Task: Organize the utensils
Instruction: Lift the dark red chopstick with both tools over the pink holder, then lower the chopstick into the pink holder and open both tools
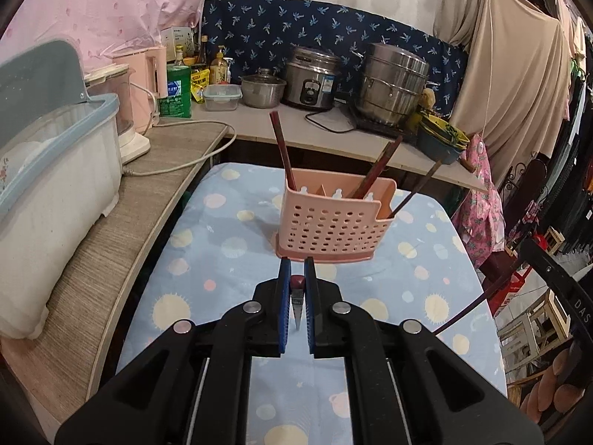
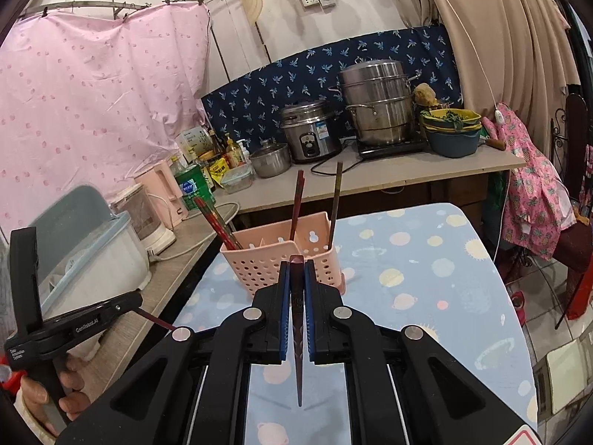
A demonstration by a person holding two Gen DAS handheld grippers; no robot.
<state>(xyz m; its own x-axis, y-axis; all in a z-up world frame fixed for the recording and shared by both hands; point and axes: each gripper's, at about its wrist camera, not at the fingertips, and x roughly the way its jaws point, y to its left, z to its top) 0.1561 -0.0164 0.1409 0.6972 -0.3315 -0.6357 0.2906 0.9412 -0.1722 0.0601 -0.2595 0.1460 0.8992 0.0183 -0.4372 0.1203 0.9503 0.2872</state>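
Two chopsticks clamped | left hand-held gripper (image 1: 297,270) | right hand-held gripper (image 2: 297,272) | holder (image 1: 333,218) ahead

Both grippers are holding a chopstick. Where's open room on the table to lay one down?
The spotted cloth right of the pink holder is bare to the edge. Another bare strip lies between holder and left gripper. The counter with the dish box and pots is crowded.
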